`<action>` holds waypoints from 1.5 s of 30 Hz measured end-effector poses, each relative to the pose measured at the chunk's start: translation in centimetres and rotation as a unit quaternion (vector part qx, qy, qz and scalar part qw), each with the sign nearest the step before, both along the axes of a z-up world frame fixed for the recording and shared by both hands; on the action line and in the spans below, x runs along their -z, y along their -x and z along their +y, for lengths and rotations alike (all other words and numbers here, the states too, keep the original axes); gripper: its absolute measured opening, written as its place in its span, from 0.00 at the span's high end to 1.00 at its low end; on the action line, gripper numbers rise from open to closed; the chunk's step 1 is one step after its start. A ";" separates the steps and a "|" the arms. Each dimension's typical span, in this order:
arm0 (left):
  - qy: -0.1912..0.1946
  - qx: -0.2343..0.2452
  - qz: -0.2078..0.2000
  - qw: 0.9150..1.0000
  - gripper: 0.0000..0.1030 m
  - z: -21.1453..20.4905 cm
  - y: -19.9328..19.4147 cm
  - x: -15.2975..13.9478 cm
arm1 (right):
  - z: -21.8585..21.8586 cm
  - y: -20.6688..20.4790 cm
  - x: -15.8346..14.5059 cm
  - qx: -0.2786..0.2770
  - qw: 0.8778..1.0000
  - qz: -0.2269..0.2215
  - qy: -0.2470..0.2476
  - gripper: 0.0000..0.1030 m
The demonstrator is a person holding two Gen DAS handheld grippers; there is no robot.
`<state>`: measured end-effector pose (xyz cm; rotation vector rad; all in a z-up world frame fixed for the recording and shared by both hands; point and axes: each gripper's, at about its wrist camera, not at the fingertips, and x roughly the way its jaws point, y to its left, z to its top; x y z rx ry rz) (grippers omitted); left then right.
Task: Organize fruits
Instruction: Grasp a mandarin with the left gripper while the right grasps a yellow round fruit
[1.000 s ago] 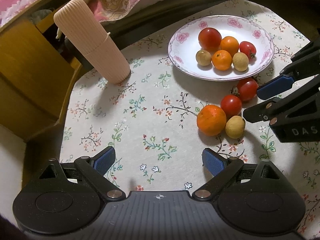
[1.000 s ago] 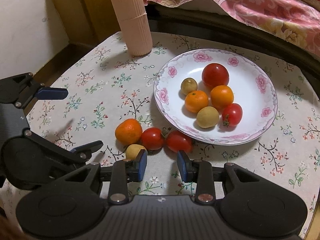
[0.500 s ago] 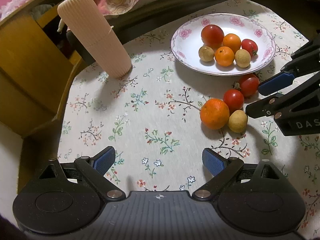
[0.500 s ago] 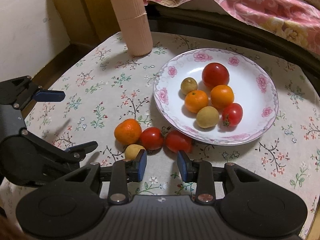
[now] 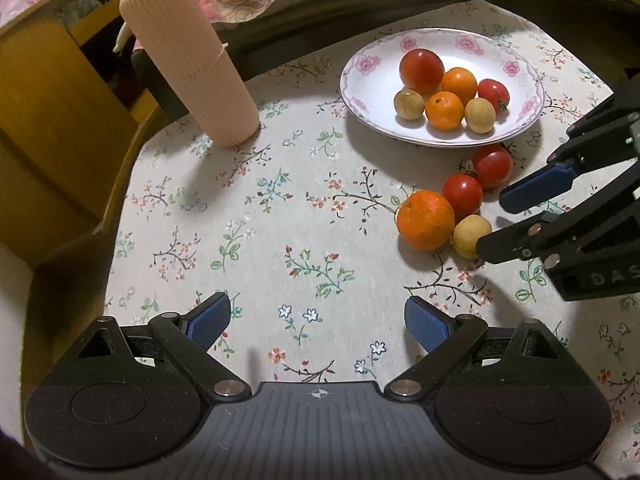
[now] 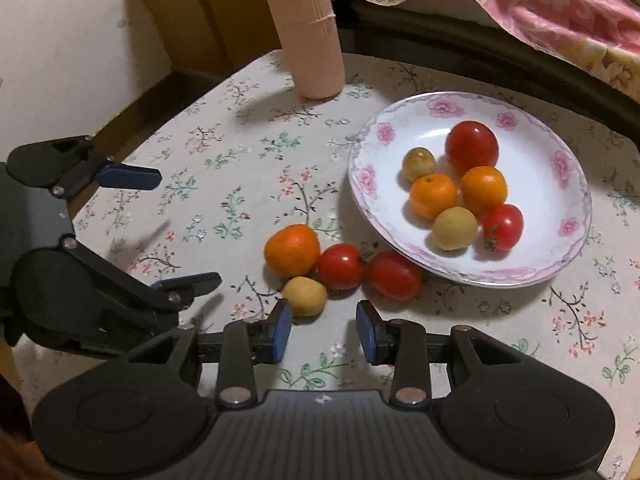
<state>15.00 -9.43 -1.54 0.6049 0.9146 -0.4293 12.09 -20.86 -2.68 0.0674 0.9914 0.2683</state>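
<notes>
Hovering low over the floral-cloth bench (image 6: 248,184), the right tool (image 6: 323,326) has its blue pads easing apart with nothing between them, the small tan round fruit (image 6: 305,295) just off its left pad. Beside that fruit sit a loose orange mandarin (image 6: 292,249) and two red cherry tomatoes (image 6: 341,266), touching in a row at the rim of the white rose-patterned plate (image 6: 560,168), which carries six more fruits. The left tool (image 5: 317,319) hangs spread wide, empty, over bare cloth. White letters "DAS" (image 5: 614,278) show on the right tool's body; the rest is cut off.
</notes>
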 end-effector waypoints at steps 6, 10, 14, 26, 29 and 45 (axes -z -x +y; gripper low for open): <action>0.005 -0.003 0.004 1.000 0.06 0.3 -0.1 0.0 | 0.8 -0.7 0.9 0.008 1.000 0.005 -0.013 0.64; 0.029 0.006 0.003 1.000 0.07 0.4 -0.1 -0.1 | 1.2 -1.0 1.0 0.009 1.000 -0.017 -0.011 0.64; 0.048 0.021 0.003 0.999 0.12 0.1 -0.2 -0.3 | 1.1 -1.4 0.9 0.011 1.000 -0.006 -0.011 0.71; 0.074 0.068 0.023 0.995 0.18 -3.5 -0.7 0.3 | -2.0 1.0 -0.4 0.031 0.999 -0.002 -0.019 0.71; 0.072 0.072 0.023 0.995 0.20 -4.2 -1.0 0.8 | -2.7 1.3 -0.1 0.037 0.999 0.005 -0.020 0.71; 0.103 0.051 0.075 0.990 0.58 -4.6 -1.9 1.4 | -5.0 2.2 0.0 0.069 0.997 0.013 -0.018 0.71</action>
